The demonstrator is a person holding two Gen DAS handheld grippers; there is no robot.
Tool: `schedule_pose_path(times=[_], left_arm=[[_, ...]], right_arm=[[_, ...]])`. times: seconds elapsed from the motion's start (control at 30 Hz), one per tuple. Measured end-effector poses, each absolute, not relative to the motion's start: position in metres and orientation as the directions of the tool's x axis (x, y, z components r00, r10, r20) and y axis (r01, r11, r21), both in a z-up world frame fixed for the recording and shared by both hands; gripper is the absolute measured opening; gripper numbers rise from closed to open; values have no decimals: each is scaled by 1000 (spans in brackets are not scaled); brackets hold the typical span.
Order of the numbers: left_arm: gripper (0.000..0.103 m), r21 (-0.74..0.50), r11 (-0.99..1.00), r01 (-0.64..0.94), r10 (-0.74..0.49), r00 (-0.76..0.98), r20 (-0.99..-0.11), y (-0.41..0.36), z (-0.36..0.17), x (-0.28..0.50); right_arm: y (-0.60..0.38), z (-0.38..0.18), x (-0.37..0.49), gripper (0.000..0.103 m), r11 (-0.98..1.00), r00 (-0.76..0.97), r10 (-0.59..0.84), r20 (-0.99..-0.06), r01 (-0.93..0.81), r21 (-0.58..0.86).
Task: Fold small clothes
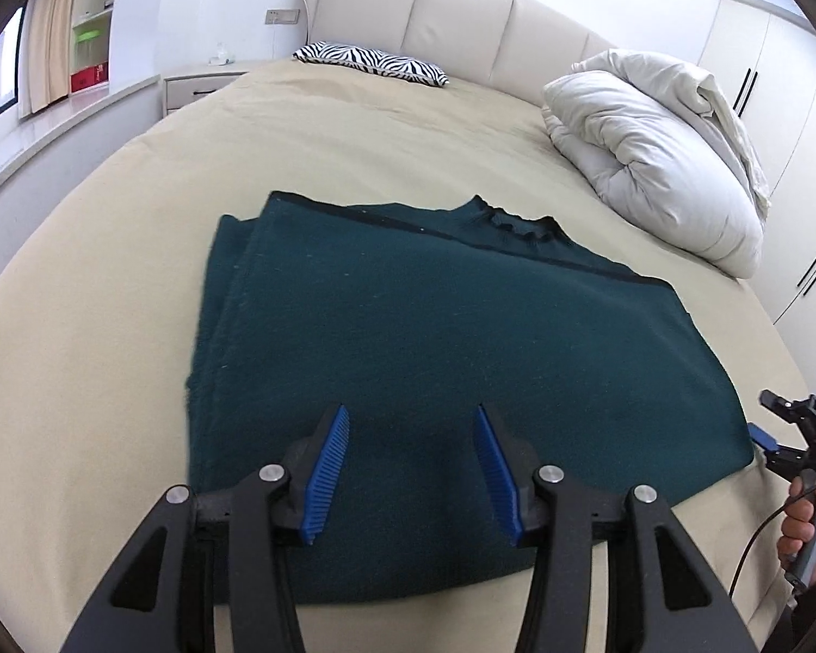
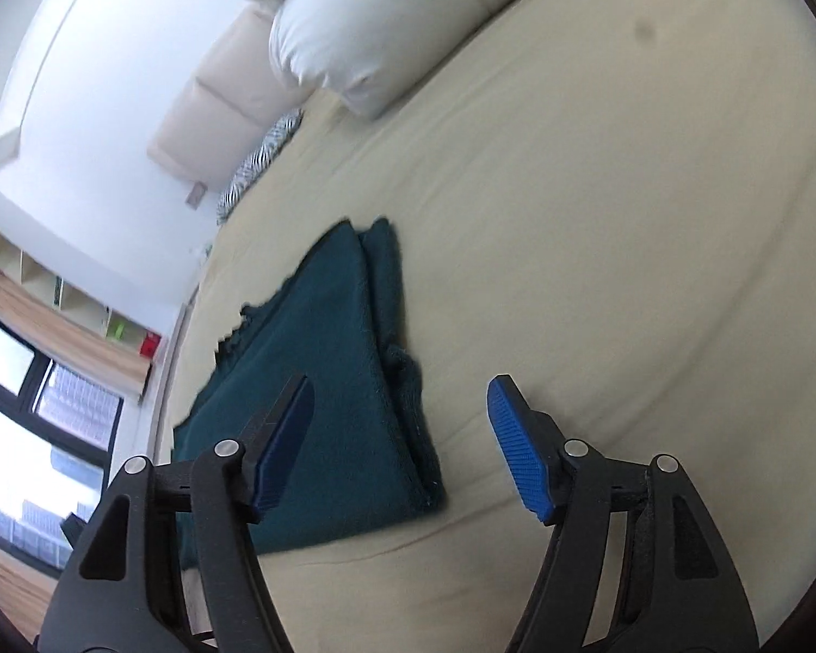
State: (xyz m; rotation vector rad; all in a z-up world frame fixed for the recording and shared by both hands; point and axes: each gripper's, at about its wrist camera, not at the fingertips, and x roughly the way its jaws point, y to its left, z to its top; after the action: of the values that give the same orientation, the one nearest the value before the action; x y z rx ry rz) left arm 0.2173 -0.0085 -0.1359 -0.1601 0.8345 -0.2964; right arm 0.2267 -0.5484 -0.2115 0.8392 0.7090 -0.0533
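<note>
a dark teal garment [image 1: 408,381] is seen folded into a rough rectangle and laid flat on the beige bed sheet [image 1: 81,381], toward the near edge of the bed. its ribbed collar [image 1: 511,223] is turned toward the headboard [image 1: 435,5], and stacked layers are visible along the left side in the left wrist view.

the left gripper [image 1: 411,435] is held over the near part of the garment with its jaws spread wide; nothing is caught between the blue ribbed pads [image 1: 329,473]. whether the pads rest on the cloth or hang just above it cannot be judged from this angle.

the right gripper [image 2: 400,408] is likewise parted wide and nothing is gripped. in the right wrist view, which is tilted and slightly blurred, one pad [image 2: 283,446] is placed over the garment's layered edge [image 2: 408,408] and the other pad [image 2: 517,446] over bare sheet just beside it. from the left wrist view the same tool [image 1: 789,435] is seen at the garment's near right corner, with the person's hand [image 1: 805,522] around its handle.

a folded white duvet [image 1: 653,163] is noted near the headboard on the right, well apart from the garment, and a zebra-print pillow [image 1: 370,62] at the head of the bed.
</note>
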Motion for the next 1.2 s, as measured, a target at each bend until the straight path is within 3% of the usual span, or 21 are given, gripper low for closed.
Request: schedule_pose_path(times=[0.37,0.47,0.53,0.6,0.67,0.73,0.8,1.2], left_arm=[[51,-290,939,184,-342,585,-735,-15,-152,245],[51,-301,935,189,-353,579,-735,-13,-155,245],[51,-294,936,196,-352,580,-735,-14,-157,245],[51,-299,934,197,-357,581,-731,-13,-157,244],[51,-308,930,199,-365,581,-727,-11,-158,244],[51,-319,926,203,-376,579,-724,-9,-158,244],[51,-333,921,203,-387,577,-719,-6,-159,244],[50,-428,880,204,-464,559,-687,8,-165,250]], right_arm=[[-526,-234,318,66,657,670,383,-636,287,697],[-525,-240,334,61,614,651,431,-625,296,732],[-522,-243,338,47,578,636,477,-606,292,762],[-515,-246,340,40,572,624,500,-600,281,770],[-508,-247,342,36,588,629,484,-608,281,758],[-508,-250,340,22,583,635,466,-616,303,754],[-508,-255,340,16,576,640,454,-620,319,752],[-473,-230,349,12,689,637,282,-717,386,614]])
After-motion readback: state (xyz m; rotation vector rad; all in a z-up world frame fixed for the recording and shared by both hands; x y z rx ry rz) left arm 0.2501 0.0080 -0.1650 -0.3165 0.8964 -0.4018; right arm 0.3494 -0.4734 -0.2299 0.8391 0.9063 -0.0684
